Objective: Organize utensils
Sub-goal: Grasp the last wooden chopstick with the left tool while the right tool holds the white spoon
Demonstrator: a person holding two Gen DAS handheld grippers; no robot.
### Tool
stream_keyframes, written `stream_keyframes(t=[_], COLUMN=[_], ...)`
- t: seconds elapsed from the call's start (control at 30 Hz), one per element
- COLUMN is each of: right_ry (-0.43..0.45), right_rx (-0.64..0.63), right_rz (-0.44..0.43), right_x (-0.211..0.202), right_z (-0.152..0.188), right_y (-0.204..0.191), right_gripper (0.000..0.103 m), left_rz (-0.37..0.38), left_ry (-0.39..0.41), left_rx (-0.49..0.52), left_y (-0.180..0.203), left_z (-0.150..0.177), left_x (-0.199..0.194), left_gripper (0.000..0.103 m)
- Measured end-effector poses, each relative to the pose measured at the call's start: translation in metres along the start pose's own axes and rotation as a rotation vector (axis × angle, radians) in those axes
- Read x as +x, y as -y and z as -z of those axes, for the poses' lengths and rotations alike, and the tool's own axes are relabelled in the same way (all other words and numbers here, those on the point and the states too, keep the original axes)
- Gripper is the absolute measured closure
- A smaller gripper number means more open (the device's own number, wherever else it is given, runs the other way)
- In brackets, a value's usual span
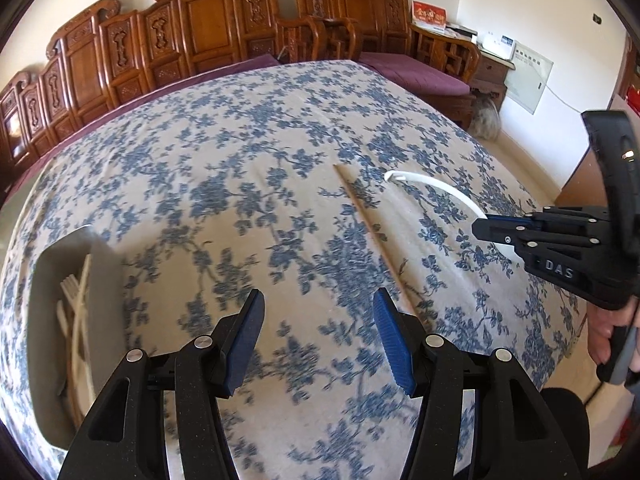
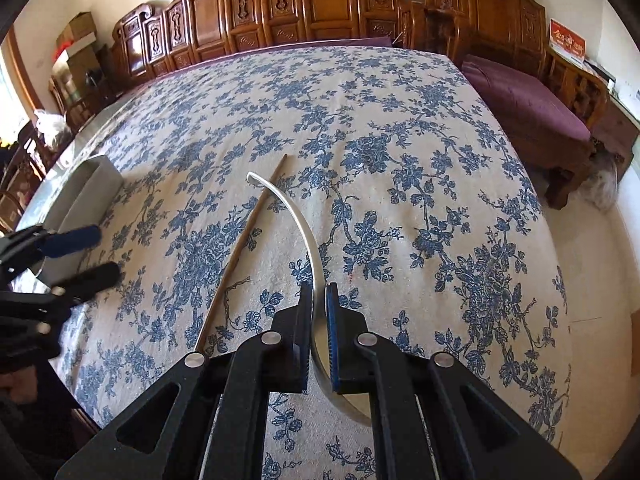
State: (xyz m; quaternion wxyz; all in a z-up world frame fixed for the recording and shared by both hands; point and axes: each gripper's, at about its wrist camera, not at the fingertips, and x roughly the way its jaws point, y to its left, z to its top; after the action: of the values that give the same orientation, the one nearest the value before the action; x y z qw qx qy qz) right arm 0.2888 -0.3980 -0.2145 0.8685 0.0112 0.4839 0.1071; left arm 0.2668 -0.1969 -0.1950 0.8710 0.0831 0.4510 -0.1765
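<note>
The right gripper (image 2: 318, 332) is clenched on a spoon (image 2: 294, 220), held above the table (image 2: 400, 140). The left gripper (image 1: 318, 336) is released and empty, near the grey box (image 1: 44, 320) with utensils; one chopstick (image 2: 236, 248) lies on the cloth.

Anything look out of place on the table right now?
One wooden chopstick lies loose on the floral tablecloth, outside the grey holder where the other utensils sit. The right gripper is shut on a spoon. Nothing is spilled or visibly damaged.
</note>
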Motion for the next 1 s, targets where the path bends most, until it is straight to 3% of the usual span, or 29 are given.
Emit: stream_keyframes(t=[0.4, 0.6, 0.77, 0.83, 0.9, 1.0], right_ry=[0.004, 0.007, 0.011, 0.014, 0.016, 0.017], right_rx=[0.036, 0.061, 0.064, 0.064, 0.062, 0.058], right_rz=[-0.007, -0.001, -0.003, -0.005, -0.006, -0.007], right_x=[0.003, 0.003, 0.001, 0.0, -0.001, -0.003], right_z=[0.003, 0.003, 0.002, 0.002, 0.001, 0.001], right_y=[0.011, 0.018, 0.019, 0.018, 0.017, 0.014], right_gripper=[0.095, 0.095, 0.095, 0.095, 0.094, 0.095], left_rz=[0.018, 0.036, 0.038, 0.035, 0.03, 0.045], left_ry=[-0.046, -0.083, -0.099, -0.101, -0.108, -0.123], left_rx=[0.02, -0.001, -0.018, -0.015, -0.016, -0.029], left_y=[0.034, 0.038, 0.04, 0.04, 0.039, 0.033], left_z=[-0.02, -0.025, -0.032, -0.034, -0.034, -0.031], left_x=[0.048, 0.069, 0.082, 0.082, 0.083, 0.081], left_gripper=[0.065, 0.076, 0.079, 0.084, 0.096, 0.099])
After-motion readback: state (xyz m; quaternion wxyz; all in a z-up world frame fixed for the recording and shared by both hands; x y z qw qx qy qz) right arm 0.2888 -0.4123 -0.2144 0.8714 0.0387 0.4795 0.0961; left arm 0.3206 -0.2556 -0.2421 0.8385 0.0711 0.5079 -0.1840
